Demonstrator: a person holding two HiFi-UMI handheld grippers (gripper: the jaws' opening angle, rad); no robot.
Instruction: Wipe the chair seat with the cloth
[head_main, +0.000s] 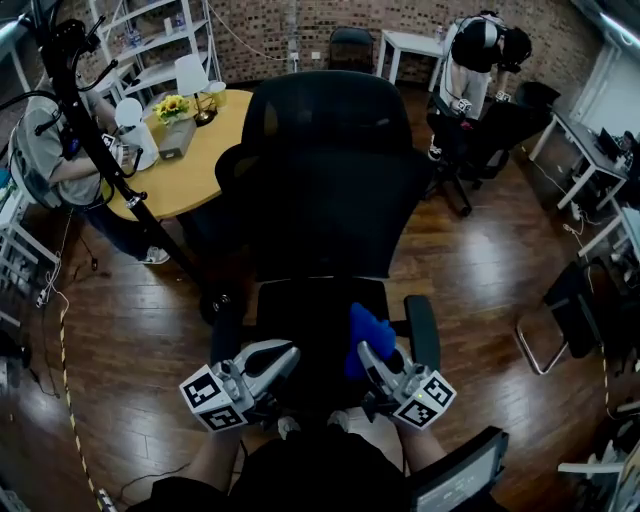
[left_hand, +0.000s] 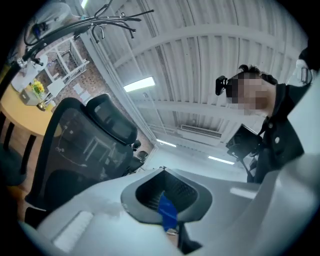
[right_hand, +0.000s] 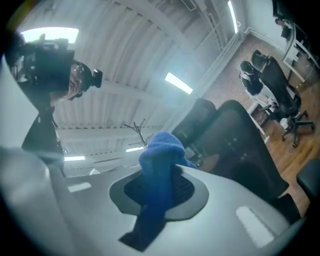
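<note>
My right gripper (head_main: 367, 352) pinches a soft, bunched blue cloth (head_main: 368, 328) over the right front of the black chair seat (head_main: 300, 320). My left gripper (head_main: 288, 354) has its smooth grey jaws pressed together.

Head view dim, floor (head_main: 480, 260) glossy; gripper views fisheye-bent with black corners; ceiling strip lights (right_hand: 179, 83) glare; near surfaces blurred
</note>
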